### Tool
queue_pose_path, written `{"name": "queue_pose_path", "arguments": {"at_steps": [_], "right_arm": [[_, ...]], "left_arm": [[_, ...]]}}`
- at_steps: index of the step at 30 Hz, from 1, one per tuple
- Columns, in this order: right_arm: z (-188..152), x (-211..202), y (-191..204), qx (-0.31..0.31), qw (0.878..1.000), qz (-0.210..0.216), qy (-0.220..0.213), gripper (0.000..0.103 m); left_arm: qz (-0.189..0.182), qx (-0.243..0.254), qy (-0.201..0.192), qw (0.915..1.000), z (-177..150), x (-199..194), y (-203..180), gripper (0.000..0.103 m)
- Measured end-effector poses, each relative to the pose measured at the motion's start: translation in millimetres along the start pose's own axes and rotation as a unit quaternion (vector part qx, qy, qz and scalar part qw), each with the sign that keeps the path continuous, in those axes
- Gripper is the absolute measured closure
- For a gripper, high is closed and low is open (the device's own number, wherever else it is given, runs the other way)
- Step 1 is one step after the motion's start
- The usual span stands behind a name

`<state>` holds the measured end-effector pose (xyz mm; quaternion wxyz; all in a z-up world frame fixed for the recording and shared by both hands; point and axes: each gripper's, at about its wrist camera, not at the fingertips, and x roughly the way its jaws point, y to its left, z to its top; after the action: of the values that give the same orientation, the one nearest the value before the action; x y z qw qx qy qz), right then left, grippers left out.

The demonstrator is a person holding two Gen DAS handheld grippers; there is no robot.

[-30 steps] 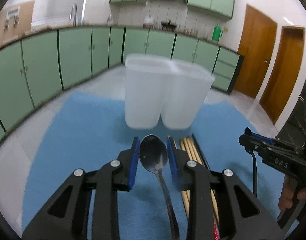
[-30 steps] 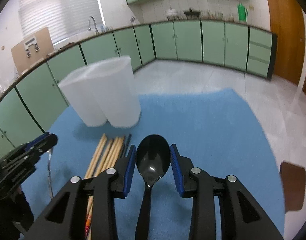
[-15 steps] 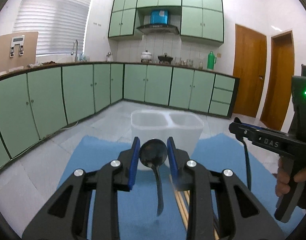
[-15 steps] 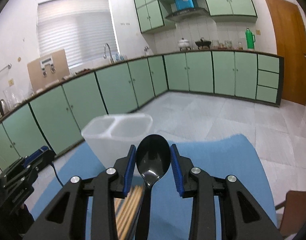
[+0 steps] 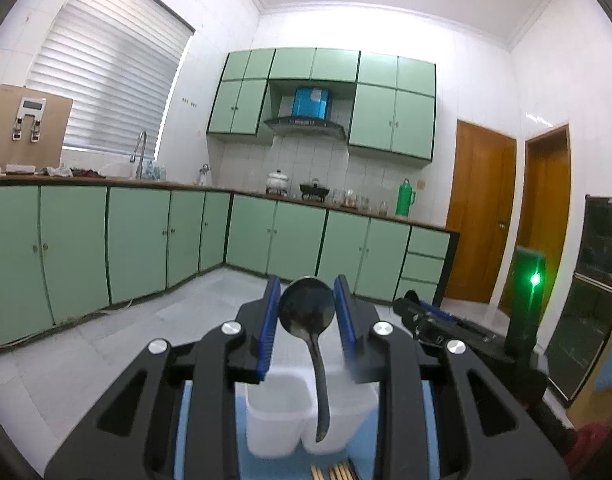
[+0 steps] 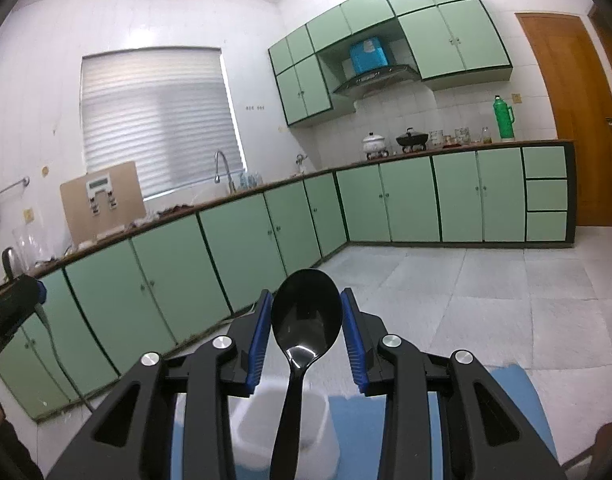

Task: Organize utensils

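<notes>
Green cabinets (image 5: 138, 240) line the kitchen behind a bench under a blue mat (image 6: 505, 400). On it stands a white two-part bin (image 5: 274, 420) with chopsticks (image 5: 333, 472) lying just in front. The left tool (image 5: 307, 312) grips a metal spoon (image 5: 306, 312) by the bowl, handle hanging over the bin's right part, while the right tool (image 6: 306, 320) clamps a black spoon (image 6: 306, 320) above the bin.

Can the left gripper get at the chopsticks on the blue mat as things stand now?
Probably not: the left gripper is shut on a metal spoon, above the white holder. The chopsticks lie free below.
</notes>
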<state>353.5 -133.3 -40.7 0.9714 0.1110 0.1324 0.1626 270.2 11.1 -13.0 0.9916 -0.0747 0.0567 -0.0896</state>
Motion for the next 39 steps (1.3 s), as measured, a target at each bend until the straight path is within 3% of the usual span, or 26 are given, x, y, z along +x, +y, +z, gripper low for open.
{"name": "queue_pose_path", "arguments": {"at_steps": [5,11,19,20,27,32,34,39], "right_arm": [[4.4,34.2,4.6,-0.009,1.0,-0.018,-0.01,0.069],[-13.7,71.8,-0.3,0.001,0.999,-0.035,0.023,0.069],[-40.2,75.7,-7.0,0.003,0.997,-0.021,0.068,0.068],[-41.5,73.2,-9.0,0.005,0.997,-0.018,0.072,0.064],[-41.4,41.2,-26.1,0.03,0.995,-0.028,0.092,0.052],[-60.3,-16.0,-32.9,0.038,0.99,-0.047,0.124,0.023],[-74.3,-40.0,-32.0,0.044,0.988,-0.052,0.142,0.017],[-120.9,-94.3,-28.3,0.048,0.977,-0.058,0.202,0.015]], "left_arm": [[0.006,0.002,0.002,1.0,5.5,38.6,3.0,0.077],[0.016,-0.005,0.05,0.9986,-21.7,87.8,16.4,0.077],[0.014,-0.007,0.113,0.9935,-53.0,120.1,34.8,0.075],[0.015,-0.007,0.116,0.9931,-55.8,119.6,36.3,0.075],[0.025,-0.011,0.125,0.9918,-56.8,94.2,44.7,0.058],[0.03,-0.012,0.148,0.9884,-66.2,50.6,40.8,0.035],[0.027,-0.011,0.163,0.9862,-76.0,28.3,37.5,0.028],[0.019,-0.004,0.223,0.9747,-113.8,-19.8,27.1,0.024]]}}
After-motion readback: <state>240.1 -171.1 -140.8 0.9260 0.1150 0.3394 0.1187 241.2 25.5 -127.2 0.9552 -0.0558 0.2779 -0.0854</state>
